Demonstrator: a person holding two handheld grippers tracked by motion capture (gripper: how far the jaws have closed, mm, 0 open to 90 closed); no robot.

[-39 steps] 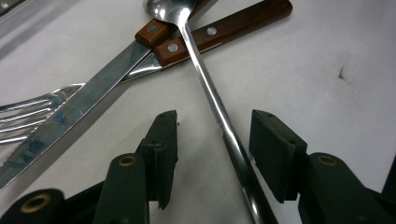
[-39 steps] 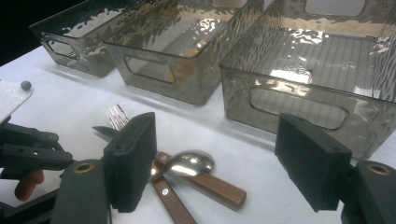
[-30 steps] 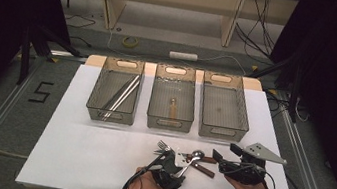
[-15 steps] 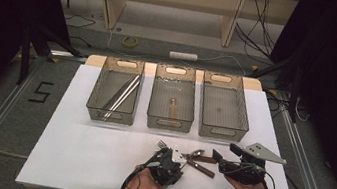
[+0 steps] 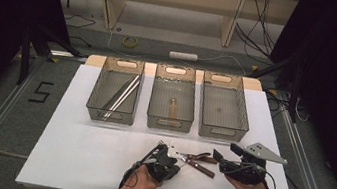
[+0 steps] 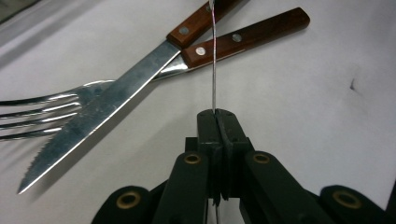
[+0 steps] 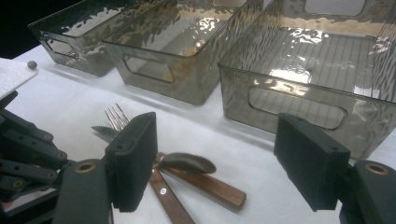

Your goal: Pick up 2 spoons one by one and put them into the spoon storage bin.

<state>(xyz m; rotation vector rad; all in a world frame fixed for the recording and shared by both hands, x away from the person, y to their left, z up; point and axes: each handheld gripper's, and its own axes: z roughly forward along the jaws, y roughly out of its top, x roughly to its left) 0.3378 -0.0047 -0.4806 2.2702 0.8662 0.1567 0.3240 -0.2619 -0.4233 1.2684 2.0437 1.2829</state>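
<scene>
Closed since the earlier frame, the left tool (image 6: 215,114) is pinched on the spoon (image 7: 187,163) beside the knife (image 6: 116,100), ready for lifting; the right tool (image 7: 222,158) is spread.

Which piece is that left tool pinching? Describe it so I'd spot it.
On the white table, in front of the middle bin, lies a cutlery pile. The left gripper, its jaws just closed, clamps the spoon. It is all metal, while the knife and fork beneath have wooden handles.
</scene>
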